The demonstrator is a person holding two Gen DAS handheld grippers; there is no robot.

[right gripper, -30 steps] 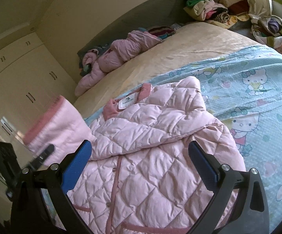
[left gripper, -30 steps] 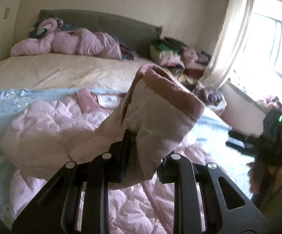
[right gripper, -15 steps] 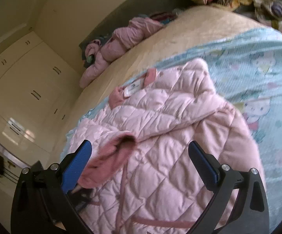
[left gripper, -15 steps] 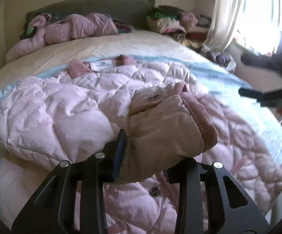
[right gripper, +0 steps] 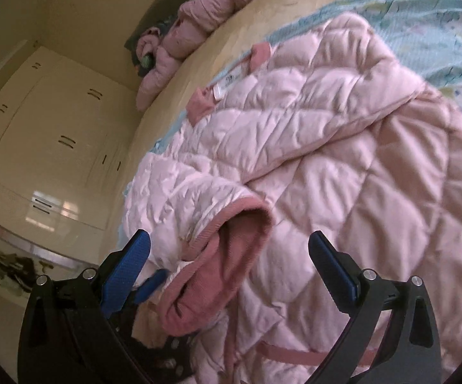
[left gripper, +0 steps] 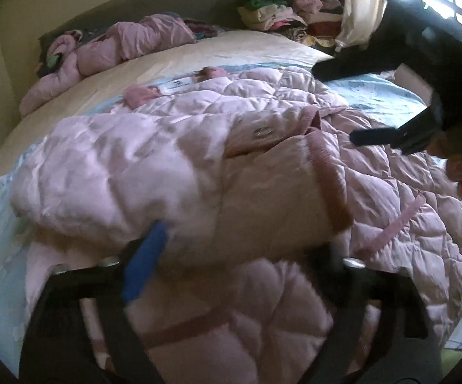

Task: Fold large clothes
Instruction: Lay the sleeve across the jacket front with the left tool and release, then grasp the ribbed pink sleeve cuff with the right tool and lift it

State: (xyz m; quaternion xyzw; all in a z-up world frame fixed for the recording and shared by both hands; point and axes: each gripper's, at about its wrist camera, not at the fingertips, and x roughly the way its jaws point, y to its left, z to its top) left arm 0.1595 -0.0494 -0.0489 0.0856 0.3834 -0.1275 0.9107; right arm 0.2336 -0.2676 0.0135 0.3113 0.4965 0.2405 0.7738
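Note:
A pink quilted coat (left gripper: 294, 108) lies spread on the bed, collar and white label toward the headboard; it also shows in the right wrist view (right gripper: 326, 134). Its sleeve (left gripper: 262, 192) with a darker ribbed cuff (left gripper: 330, 185) is folded across the coat's body. My left gripper (left gripper: 240, 252) has its jaws spread wide with the sleeve lying between them, no longer clamped. My right gripper (right gripper: 231, 252) is open and empty, hovering just above the sleeve cuff (right gripper: 224, 256); it also appears at the upper right of the left wrist view (left gripper: 390, 102).
The coat lies on a light blue cartoon-print sheet (right gripper: 438, 16) over a cream bedspread (left gripper: 167, 60). Another pink garment (left gripper: 128, 41) lies by the dark headboard. A pile of clothes (left gripper: 278, 12) sits near the curtain. White wardrobes (right gripper: 45, 134) stand to the left.
My left gripper carried the raised sleeve down across the coat's body and opened, leaving it there. My right gripper moved down and closer over the cuff, staying open.

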